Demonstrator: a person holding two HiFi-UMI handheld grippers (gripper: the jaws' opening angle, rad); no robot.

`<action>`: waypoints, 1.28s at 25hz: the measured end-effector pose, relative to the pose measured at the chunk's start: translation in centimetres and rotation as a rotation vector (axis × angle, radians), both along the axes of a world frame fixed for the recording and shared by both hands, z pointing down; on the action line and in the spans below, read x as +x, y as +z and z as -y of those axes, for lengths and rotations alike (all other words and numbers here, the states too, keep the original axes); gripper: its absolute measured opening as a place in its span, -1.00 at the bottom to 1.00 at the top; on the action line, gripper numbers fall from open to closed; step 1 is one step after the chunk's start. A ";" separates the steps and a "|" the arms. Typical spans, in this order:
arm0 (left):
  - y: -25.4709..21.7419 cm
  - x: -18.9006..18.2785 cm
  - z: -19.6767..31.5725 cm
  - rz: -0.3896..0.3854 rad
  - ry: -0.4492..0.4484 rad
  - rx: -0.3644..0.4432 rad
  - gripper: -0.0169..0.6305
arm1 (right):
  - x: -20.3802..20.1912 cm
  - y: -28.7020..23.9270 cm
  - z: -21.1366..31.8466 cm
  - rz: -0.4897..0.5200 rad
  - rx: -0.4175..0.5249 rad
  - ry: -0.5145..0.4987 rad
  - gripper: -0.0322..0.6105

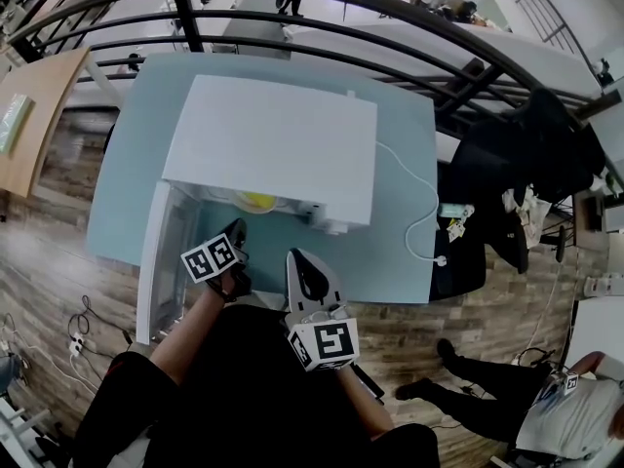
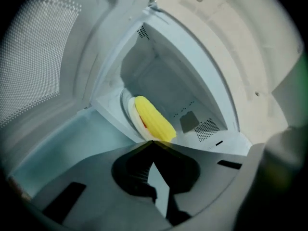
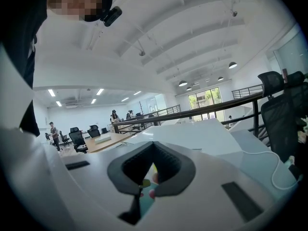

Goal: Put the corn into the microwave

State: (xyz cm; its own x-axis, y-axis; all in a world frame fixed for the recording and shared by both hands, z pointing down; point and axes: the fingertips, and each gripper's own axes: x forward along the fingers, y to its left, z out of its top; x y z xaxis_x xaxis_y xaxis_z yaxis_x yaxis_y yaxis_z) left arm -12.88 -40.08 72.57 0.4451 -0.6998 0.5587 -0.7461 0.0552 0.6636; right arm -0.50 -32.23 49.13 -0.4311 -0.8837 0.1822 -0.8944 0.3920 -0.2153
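Head view, blue table (image 1: 132, 169), microwave (image 1: 278, 144), wood floor (image 1: 63, 291)

All three views bulge like a fisheye lens: straight lines bow and the corners fade to black. The head view is evenly bright. The white top of the microwave (image 1: 283, 144) almost washes out, and the wooden floor (image 1: 49, 261) at the left edge smears with blur. The left gripper view is dimmer, bluish and soft throughout, with the yellow corn (image 2: 154, 119) as its one vivid spot and a dark, blurred foreground. The right gripper view is bright, lit by ceiling lights (image 3: 183, 83) and a glowing window (image 3: 204, 99), with its near foreground out of focus.
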 end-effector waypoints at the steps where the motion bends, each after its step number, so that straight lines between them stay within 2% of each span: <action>1: -0.6 0.0 -0.4 -0.005 0.005 0.015 -0.94 | 0.1 -0.1 -0.2 0.005 0.000 0.002 -0.88; 5: -3.7 0.3 -1.5 -0.043 -0.004 0.085 -0.94 | 1.0 -0.1 -1.0 0.011 -0.006 0.004 -0.88; 9: -7.3 1.0 -3.2 -0.029 0.018 0.191 -0.94 | 2.5 0.0 -1.8 0.013 -0.006 0.005 -0.88; 13: -10.4 2.3 -5.3 0.039 0.059 0.290 -0.94 | 4.0 -0.4 -2.9 0.013 0.002 -0.002 -0.88; 17: -13.1 4.6 -7.6 0.150 0.109 0.396 -0.94 | 6.0 -0.7 -5.0 0.023 0.004 -0.002 -0.88; 21: -15.8 7.6 -9.8 0.191 0.139 0.480 -0.94 | 8.6 -1.1 -7.2 0.017 0.007 0.000 -0.88; 26: -18.2 11.4 -13.3 0.225 0.167 0.550 -0.94 | 12.5 -1.3 -10.5 0.024 0.007 0.030 -0.88; 32: -19.3 14.6 -17.8 0.227 0.168 0.586 -0.94 | 16.5 -0.9 -14.4 0.034 0.008 0.051 -0.88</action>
